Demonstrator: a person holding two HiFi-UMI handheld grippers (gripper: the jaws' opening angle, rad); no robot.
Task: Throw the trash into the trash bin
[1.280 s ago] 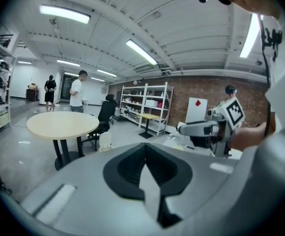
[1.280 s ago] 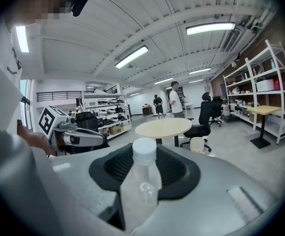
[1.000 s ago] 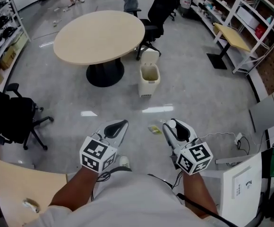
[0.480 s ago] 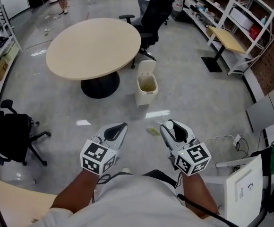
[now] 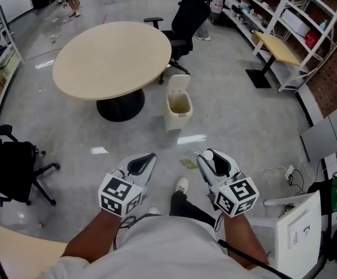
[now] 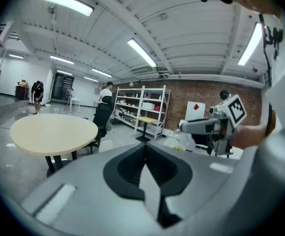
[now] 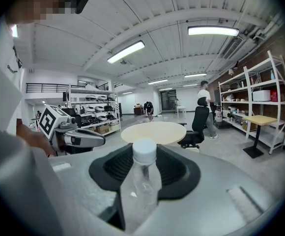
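In the head view, the trash bin stood lid-up on the floor beside the round table, with an office chair behind it. The floor between the bin and my left gripper and right gripper lay open, apart from a scrap of litter. In the left gripper view, the jaws met on nothing. In the right gripper view, the jaws clamped a clear plastic bottle, white cap forward, well apart from the bin.

No lettering can be read; the print on the white panel is too small.
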